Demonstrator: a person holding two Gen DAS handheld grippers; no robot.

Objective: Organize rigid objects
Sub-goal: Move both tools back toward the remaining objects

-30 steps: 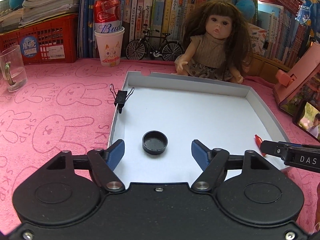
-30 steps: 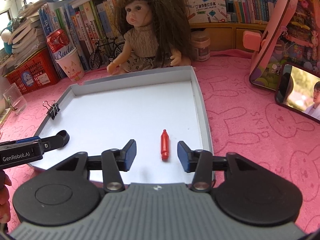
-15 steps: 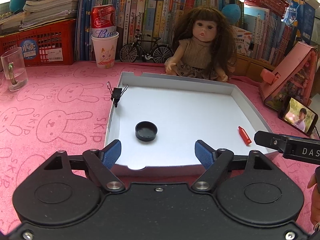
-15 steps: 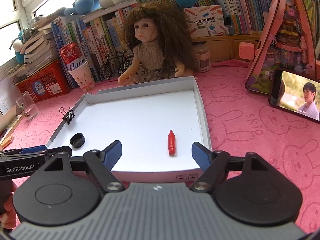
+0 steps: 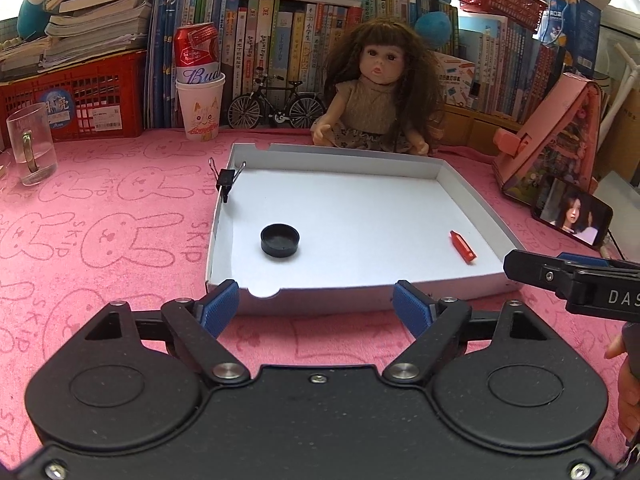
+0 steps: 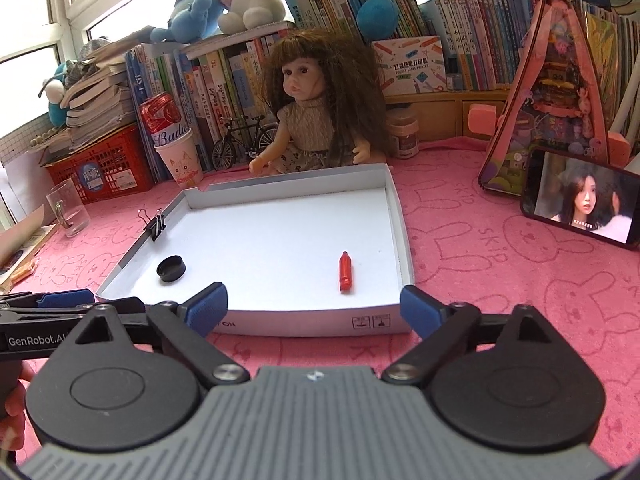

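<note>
1. Now both tongs hang apart and empty, the left tongs [image 5: 316, 306] and right tongs [image 6: 314, 308] having just been opening.
2. Ahead of them, inside the white tray [image 5: 472, 196], lie the black cap [image 5: 280, 240] and red cylinder [image 6: 345, 272], apparently deposited there for sorting.

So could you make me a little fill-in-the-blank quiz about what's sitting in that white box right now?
1. The black cap lies inside the white tray, nearer its ____ wall in the left wrist view.
2. The binder clip is clamped on the tray's ____.
3. The small bottle-shaped piece in the tray is ____ in colour.
4. Both the left gripper and the right gripper hold ____.

Missing words: left; rim; red; nothing
</note>
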